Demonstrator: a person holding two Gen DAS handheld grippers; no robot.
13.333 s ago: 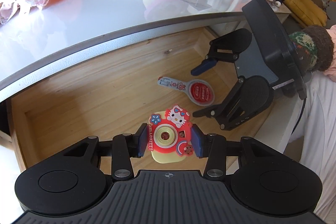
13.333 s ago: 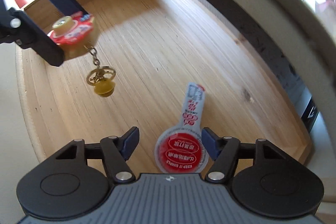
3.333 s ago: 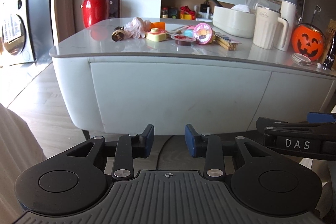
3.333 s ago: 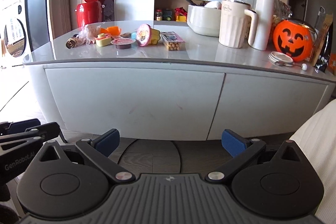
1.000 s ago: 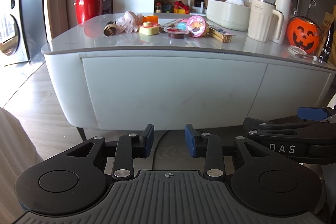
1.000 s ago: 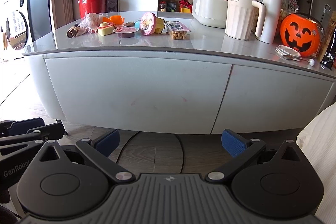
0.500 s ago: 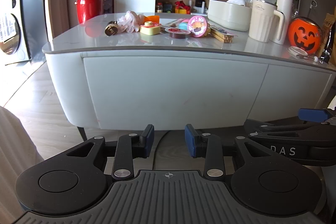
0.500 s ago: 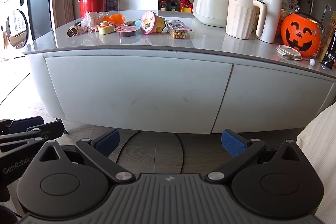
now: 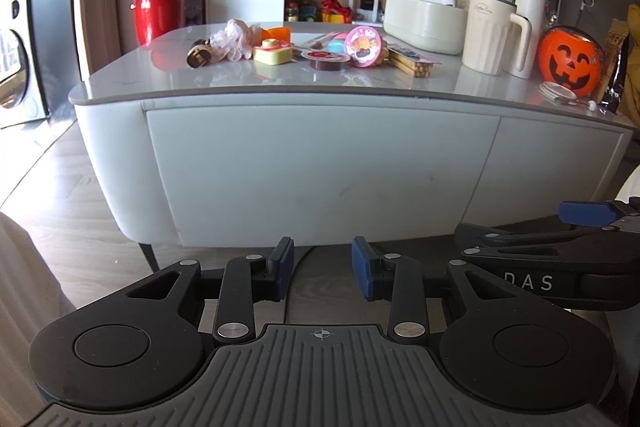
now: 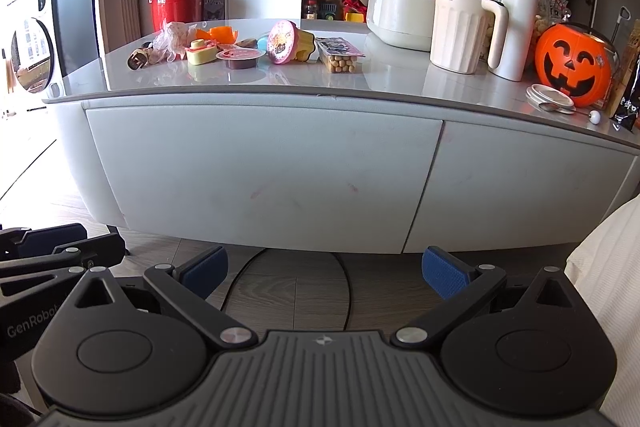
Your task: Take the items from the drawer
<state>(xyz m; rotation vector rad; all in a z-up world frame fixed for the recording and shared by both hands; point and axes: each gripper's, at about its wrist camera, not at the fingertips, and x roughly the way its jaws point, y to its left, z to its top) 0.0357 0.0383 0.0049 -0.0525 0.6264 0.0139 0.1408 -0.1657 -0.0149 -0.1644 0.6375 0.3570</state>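
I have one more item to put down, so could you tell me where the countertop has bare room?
Bare: the front strip of the countertop, and between the snack box and cream mug. Crowded: the toy cluster back left and around the pumpkin bucket.

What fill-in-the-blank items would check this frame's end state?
1. Both drawer fronts are ____.
2. The pumpkin bucket stands at the counter's ____ end.
3. Neither the left gripper nor the right gripper holds ____.
4. The toy camera lies on the ____.

Answers: closed; right; anything; counter

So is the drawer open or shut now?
Shut: the left drawer front sits flush with the neighbouring panel, no wooden interior showing.
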